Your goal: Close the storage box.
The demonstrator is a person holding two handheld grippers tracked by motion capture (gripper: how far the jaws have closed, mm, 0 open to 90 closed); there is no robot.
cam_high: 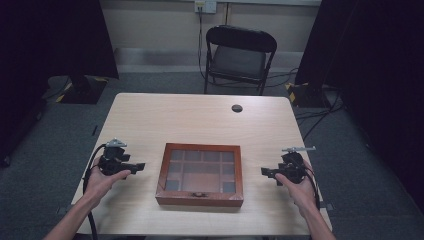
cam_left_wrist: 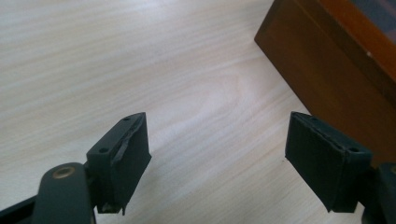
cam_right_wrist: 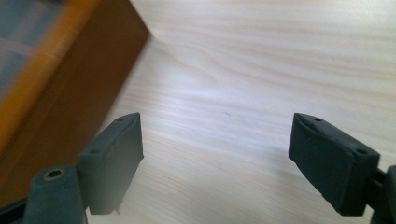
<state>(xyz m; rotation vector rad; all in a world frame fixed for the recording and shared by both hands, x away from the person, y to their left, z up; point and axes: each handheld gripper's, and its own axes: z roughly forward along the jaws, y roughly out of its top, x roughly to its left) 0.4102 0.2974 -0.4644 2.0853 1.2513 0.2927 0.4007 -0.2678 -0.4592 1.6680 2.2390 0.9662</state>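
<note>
Both hands rest near the worktop's front edge, left gripper (cam_high: 139, 166) and right gripper (cam_high: 265, 171) spread apart, flanking the closed wooden box (cam_high: 200, 174) between them.

Box (cam_high: 200, 174) on table (cam_high: 190, 117), between tongs.

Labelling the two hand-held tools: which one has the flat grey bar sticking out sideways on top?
The right claw; the left claw carries a smaller upright grey piece instead.

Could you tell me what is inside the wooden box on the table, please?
Through the shut glass lid, the wooden box shows a grid of compartments; whether they hold anything cannot be told.
</note>
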